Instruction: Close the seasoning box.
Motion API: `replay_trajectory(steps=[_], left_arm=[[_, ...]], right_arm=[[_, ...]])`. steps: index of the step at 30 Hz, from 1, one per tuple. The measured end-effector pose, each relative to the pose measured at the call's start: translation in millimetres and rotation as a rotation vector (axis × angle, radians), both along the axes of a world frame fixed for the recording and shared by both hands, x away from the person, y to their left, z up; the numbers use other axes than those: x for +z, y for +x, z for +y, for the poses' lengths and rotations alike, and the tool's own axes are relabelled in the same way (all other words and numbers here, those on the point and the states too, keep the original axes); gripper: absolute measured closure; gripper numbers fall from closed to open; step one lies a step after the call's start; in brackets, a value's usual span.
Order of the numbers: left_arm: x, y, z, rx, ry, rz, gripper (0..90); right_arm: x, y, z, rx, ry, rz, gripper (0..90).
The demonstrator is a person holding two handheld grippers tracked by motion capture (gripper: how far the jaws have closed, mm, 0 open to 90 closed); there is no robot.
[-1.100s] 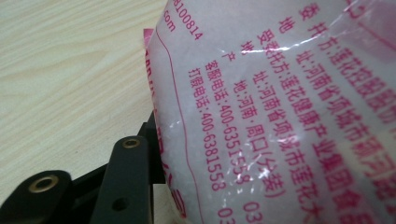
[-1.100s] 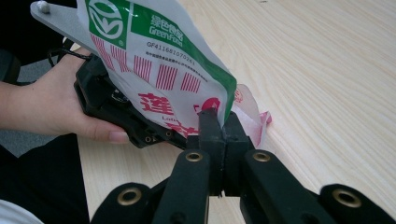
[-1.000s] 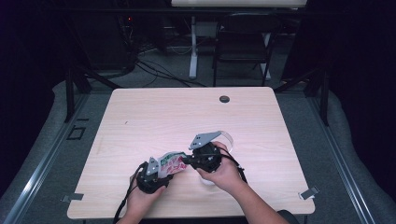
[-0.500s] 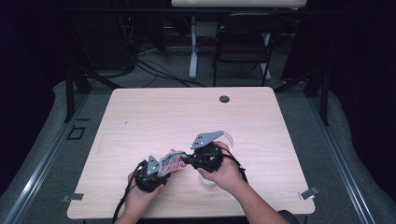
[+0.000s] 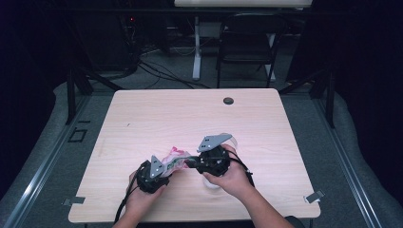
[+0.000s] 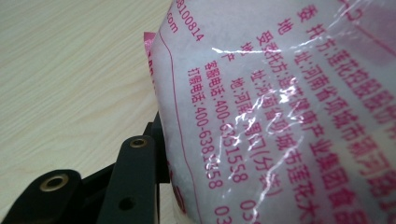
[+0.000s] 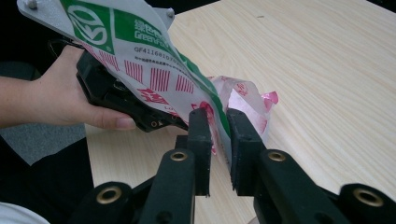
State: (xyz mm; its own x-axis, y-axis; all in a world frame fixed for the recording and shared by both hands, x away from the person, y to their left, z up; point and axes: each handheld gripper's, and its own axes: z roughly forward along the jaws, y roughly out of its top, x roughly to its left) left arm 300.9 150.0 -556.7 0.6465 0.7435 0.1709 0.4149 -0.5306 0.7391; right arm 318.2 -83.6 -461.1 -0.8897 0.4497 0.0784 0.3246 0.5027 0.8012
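Printed plastic bag [image 7: 154,70] holds white powder, top crumpled

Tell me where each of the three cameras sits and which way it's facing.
High view: above the table, looking forward and down; both forearms, left gripper, right gripper.
Left gripper view: along its jaws, close on the printed bag.
Right gripper view: along its jaws toward the person's left hand.
All share the bag.

The right gripper [image 7: 219,121] has just been easing its jaws apart, the bag's [image 7: 154,60] edge now loose between them.
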Motion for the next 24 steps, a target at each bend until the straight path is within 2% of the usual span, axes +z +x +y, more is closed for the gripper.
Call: replay_trajectory(steps=[5,11,13,15,19,20,24], left_arm=[[2.4,1.6,-0.7,0.005,0.011,-0.018,60.6],[5.6,3.6,-1.7,0.016,0.038,-0.049,60.7],[7.5,4.6,-3.5,0.01,0.073,-0.073,60.7],[8.9,5.3,-4.1,0.007,0.083,-0.079,60.7],[10.3,8.0,-5.5,0.01,0.077,-0.089,60.8],[10.4,9.3,-5.9,0.01,0.067,-0.085,60.8],[12.1,12.1,-7.3,0.005,0.072,-0.087,60.8]], right_arm=[[2.1,-2.1,-3.2,-0.008,-0.002,-0.011,74.1],[5.0,-4.8,-7.9,-0.02,0.019,-0.027,66.4],[5.8,-5.8,-9.7,-0.024,0.02,-0.034,63.7],[7.0,-6.8,-12.2,-0.03,0.022,-0.042,60.3],[8.2,-8.4,-16.0,-0.046,0.036,-0.056,55.8],[8.5,-9.2,-17.5,-0.052,0.035,-0.068,55.0],[10.0,-11.4,-22.4,-0.067,0.023,-0.088,54.0]])
